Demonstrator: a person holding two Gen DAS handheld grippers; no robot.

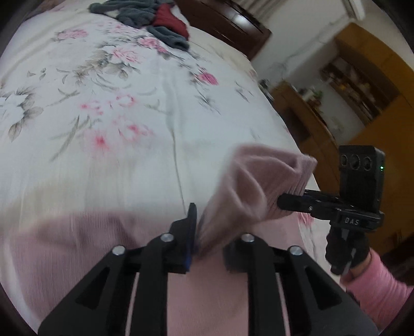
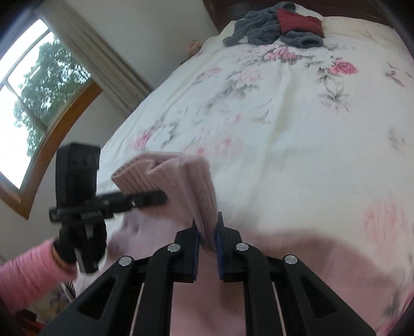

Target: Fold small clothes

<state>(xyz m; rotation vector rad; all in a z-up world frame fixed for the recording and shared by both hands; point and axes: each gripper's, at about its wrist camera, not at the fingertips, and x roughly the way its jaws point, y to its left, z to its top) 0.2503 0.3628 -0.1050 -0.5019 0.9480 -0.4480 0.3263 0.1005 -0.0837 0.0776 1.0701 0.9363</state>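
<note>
Ribbed pink knit (image 2: 196,186) was raised off the floral bed (image 2: 297,124), clamped by both the left gripper (image 1: 207,240) and right gripper (image 2: 208,232).

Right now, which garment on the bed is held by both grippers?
The pink knit garment, pinched by the left gripper and right gripper. The grey and dark red clothes lie untouched by the headboard.

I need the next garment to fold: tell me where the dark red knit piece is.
The dark red knit piece lies at the bed's far end by the dark wooden headboard, on a heap of grey fleecy clothes.
</note>
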